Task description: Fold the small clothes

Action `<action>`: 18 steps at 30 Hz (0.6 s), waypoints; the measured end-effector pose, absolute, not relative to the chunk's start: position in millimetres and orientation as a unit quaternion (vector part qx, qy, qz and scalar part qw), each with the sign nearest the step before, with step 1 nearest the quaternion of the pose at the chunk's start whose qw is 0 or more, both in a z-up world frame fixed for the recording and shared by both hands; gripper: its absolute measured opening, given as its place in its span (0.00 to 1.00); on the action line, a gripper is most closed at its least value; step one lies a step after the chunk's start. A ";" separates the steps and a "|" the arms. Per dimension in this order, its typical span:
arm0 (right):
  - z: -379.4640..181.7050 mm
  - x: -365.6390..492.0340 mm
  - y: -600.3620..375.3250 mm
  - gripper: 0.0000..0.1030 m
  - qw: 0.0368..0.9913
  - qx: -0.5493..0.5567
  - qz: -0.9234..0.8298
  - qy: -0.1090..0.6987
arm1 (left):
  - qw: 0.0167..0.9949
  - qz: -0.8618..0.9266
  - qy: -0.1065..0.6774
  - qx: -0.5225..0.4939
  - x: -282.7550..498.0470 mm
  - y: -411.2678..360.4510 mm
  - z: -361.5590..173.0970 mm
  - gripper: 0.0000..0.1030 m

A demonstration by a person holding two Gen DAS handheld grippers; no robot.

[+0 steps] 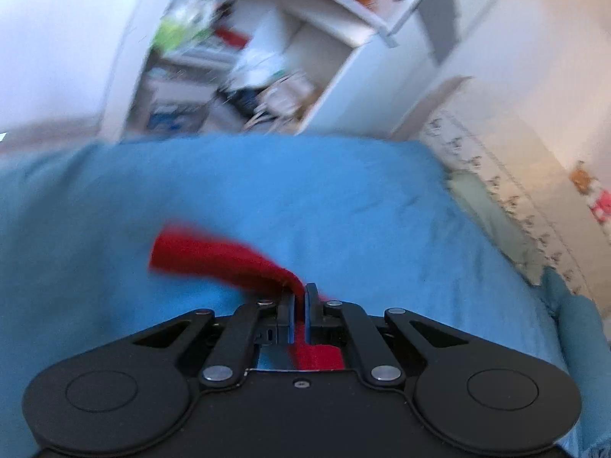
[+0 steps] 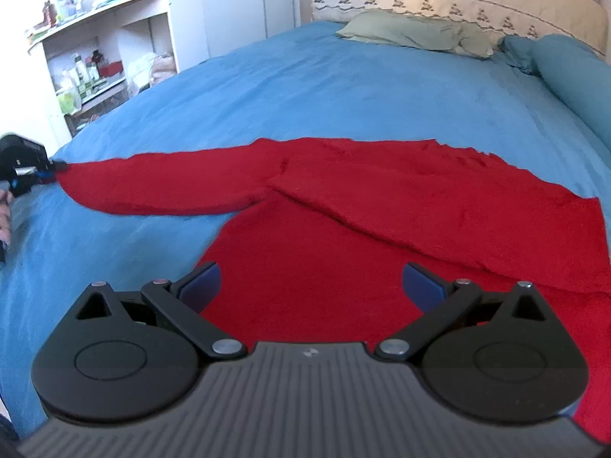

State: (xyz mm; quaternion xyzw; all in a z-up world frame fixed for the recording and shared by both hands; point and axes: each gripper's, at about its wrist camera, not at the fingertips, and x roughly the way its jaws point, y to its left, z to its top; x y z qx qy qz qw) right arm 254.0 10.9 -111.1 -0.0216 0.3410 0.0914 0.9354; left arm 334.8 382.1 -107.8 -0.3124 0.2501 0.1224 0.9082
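A red long-sleeved top (image 2: 382,206) lies spread on the blue bedspread (image 2: 343,87). One sleeve stretches out to the left, the other is folded across the body. In the left wrist view my left gripper (image 1: 301,297) is shut on the red sleeve's end (image 1: 214,255), and red cloth runs between its pads. The right wrist view shows that same gripper (image 2: 57,167) at the far left edge, pinching the sleeve's tip. My right gripper (image 2: 310,278) hovers open over the lower body of the top, nothing between its fingers.
Pale green pillows (image 2: 412,32) and a blue bolster (image 2: 573,72) lie at the head of the bed, before a cream headboard cover (image 2: 458,0). A white cluttered shelf unit (image 2: 107,49) stands beside the bed on the left. Part of a hand (image 2: 4,210) shows at the left edge.
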 end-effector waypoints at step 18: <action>-83.4 197.0 -154.6 1.00 0.952 0.024 -0.032 0.304 | 0.918 -0.232 0.284 -0.149 404.2 -23.3 -39.4 0.04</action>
